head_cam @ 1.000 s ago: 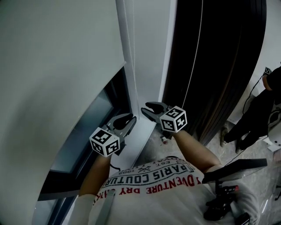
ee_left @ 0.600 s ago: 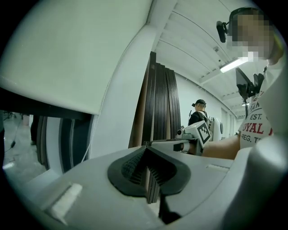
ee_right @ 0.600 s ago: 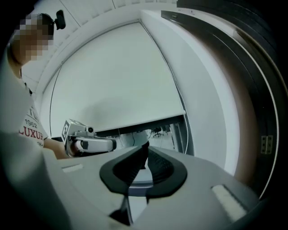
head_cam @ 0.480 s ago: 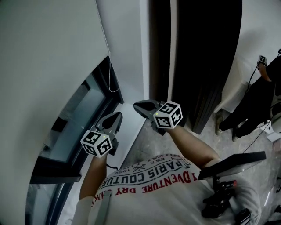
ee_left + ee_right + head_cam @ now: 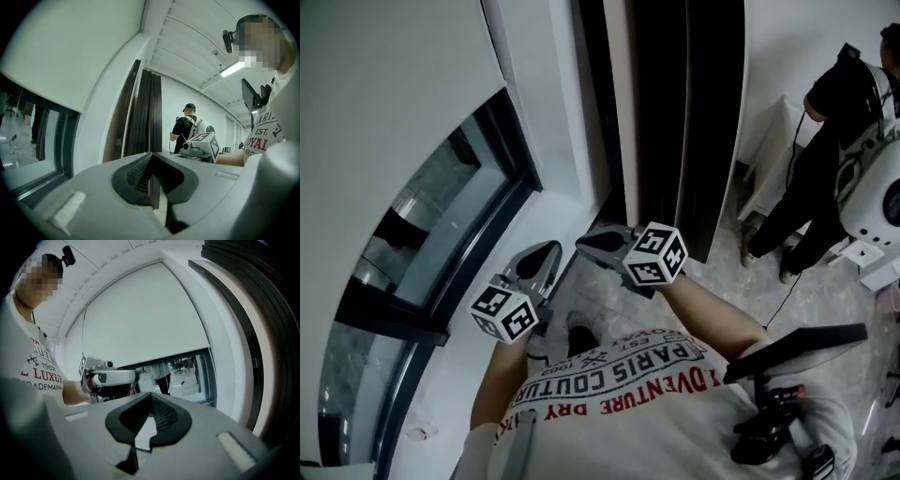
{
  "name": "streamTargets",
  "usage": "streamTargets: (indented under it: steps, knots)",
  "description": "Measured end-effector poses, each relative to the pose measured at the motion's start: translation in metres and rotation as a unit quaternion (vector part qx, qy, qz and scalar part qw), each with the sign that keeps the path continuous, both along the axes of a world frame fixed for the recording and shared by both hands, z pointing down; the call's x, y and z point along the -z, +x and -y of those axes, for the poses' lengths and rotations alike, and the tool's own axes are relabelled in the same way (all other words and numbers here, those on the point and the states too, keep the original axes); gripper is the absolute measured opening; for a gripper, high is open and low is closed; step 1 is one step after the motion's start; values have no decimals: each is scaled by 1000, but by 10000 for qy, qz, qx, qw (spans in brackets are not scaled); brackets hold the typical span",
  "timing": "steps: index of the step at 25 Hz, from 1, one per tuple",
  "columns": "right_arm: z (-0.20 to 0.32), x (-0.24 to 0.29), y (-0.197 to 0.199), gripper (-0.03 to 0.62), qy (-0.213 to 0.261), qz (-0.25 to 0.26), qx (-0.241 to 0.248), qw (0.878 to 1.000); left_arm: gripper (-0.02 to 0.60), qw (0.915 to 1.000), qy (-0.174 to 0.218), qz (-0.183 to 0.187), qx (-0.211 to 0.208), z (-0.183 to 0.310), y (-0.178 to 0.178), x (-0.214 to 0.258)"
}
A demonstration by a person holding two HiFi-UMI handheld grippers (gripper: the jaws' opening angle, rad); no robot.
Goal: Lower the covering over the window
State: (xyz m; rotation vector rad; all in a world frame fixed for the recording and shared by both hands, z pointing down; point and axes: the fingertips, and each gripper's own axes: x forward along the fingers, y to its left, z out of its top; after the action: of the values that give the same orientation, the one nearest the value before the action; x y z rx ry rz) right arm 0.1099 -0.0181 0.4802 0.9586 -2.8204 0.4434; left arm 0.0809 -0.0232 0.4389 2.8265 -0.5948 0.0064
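Note:
A white roller blind (image 5: 394,103) hangs over most of the window, and a strip of glass (image 5: 441,234) shows under its lower edge. The right gripper view shows the blind (image 5: 145,319), the glass (image 5: 187,373) and a thin pull cord (image 5: 85,333) along the blind's side. My left gripper (image 5: 546,251) and right gripper (image 5: 586,242) sit side by side in front of my chest, away from the window. Both are shut with nothing between the jaws. The left gripper (image 5: 151,157) faces the dark panels; the right gripper (image 5: 151,397) faces the window.
Tall dark panels (image 5: 684,122) lean against the wall right of the window. A person in black (image 5: 825,159) stands at the far right beside a white machine (image 5: 881,206). A dark bracket (image 5: 797,352) juts out by my right side. A white sill (image 5: 487,375) runs below the window.
Both grippers have pulled back from the window's right edge and the cord, toward my body. Their jaws, open a second ago, are now shut and hold nothing. The view has swung right.

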Motion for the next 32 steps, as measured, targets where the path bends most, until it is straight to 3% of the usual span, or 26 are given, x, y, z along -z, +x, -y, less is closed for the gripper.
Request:
streamTargets:
  steps: [12, 20, 26, 32]
  knots:
    - [-123, 14, -29, 5, -132, 199, 393, 9989, 2, 9994, -170, -28, 300, -115, -20, 10]
    - [-129, 44, -68, 5, -16, 209, 285, 9994, 2, 9996, 135, 76, 234, -124, -61, 39]
    - [-143, 63, -117, 5, 4, 311, 317, 9990, 2, 9999, 84, 130, 64, -139, -106, 51]
    - [-157, 66, -135, 5, 53, 369, 279, 9989, 2, 9999, 57, 87, 14, -151, -124, 47]
